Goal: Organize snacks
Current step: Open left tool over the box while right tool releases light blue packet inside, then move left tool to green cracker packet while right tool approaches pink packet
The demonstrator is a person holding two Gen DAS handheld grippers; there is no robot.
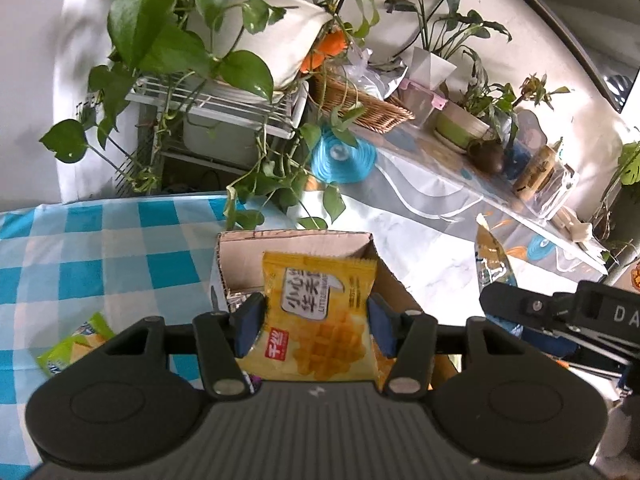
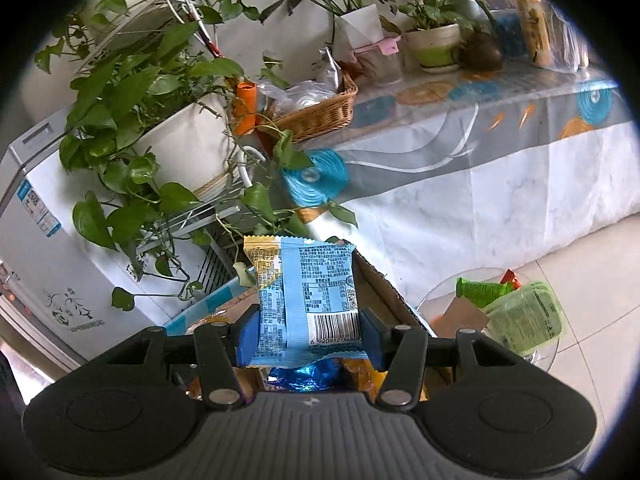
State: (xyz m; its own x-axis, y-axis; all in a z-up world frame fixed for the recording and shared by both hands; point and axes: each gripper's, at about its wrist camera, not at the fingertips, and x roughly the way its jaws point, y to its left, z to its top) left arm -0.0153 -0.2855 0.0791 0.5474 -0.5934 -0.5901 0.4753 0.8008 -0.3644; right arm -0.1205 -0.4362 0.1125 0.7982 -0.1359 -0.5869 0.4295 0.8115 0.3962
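A yellow snack packet [image 1: 320, 312] with waffle pictures stands upright between the blue pads of my left gripper [image 1: 316, 312], which touch its two side edges. It hangs over an open cardboard box [image 1: 296, 240] on the blue-checked cloth. My right gripper [image 2: 308, 332] is shut on a light-blue packet [image 2: 308, 300], barcode side towards the camera. This packet is above the same box [image 2: 384, 284], where blue foil and orange wrappers lie. In the left wrist view the right gripper's black body [image 1: 560, 312] comes in from the right, with its packet [image 1: 492, 264] sticking up.
A green packet [image 1: 76, 344] lies on the checked cloth left of the box. A round glass table [image 2: 436, 296] at the right holds green packets [image 2: 528, 320]. Trailing potted plants [image 1: 224, 52] on a white rack, a wicker basket [image 1: 360, 104] and a cloth-covered side table [image 1: 440, 208] stand behind.
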